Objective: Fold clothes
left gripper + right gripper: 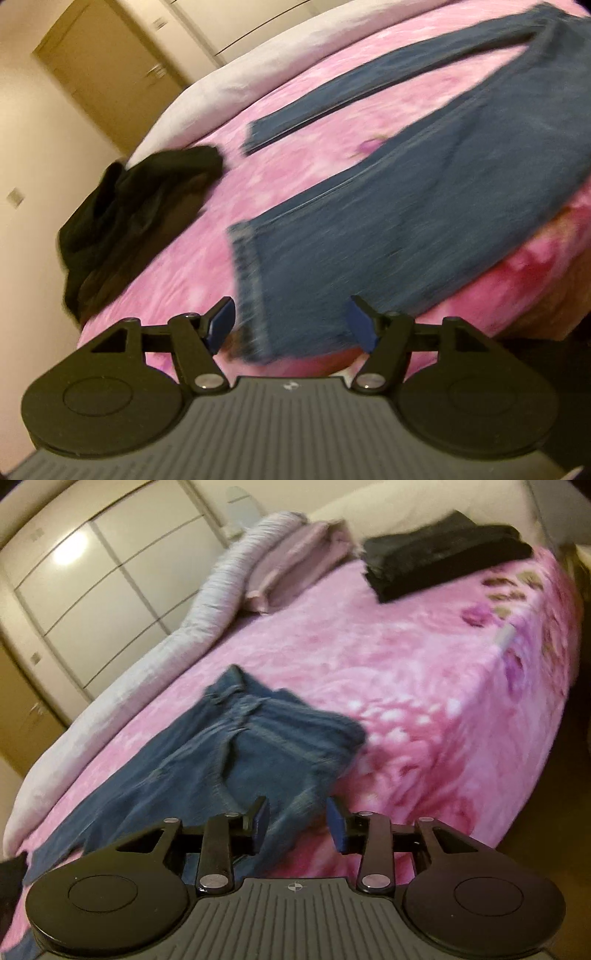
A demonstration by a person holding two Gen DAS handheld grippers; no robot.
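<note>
Blue jeans lie spread on a pink bedspread, legs apart, hems toward me. In the left wrist view my left gripper stands open just before the near leg's hem, nothing between its blue pads. The right wrist view shows the jeans' waist end, rumpled, near the bed's edge. My right gripper is open right in front of the waist part, holding nothing. Both views are blurred by motion.
A crumpled black garment lies at the bed's left edge. A folded black garment and folded pinkish cloth sit at the far end, beside a rolled grey blanket. A wardrobe and a door stand behind the bed.
</note>
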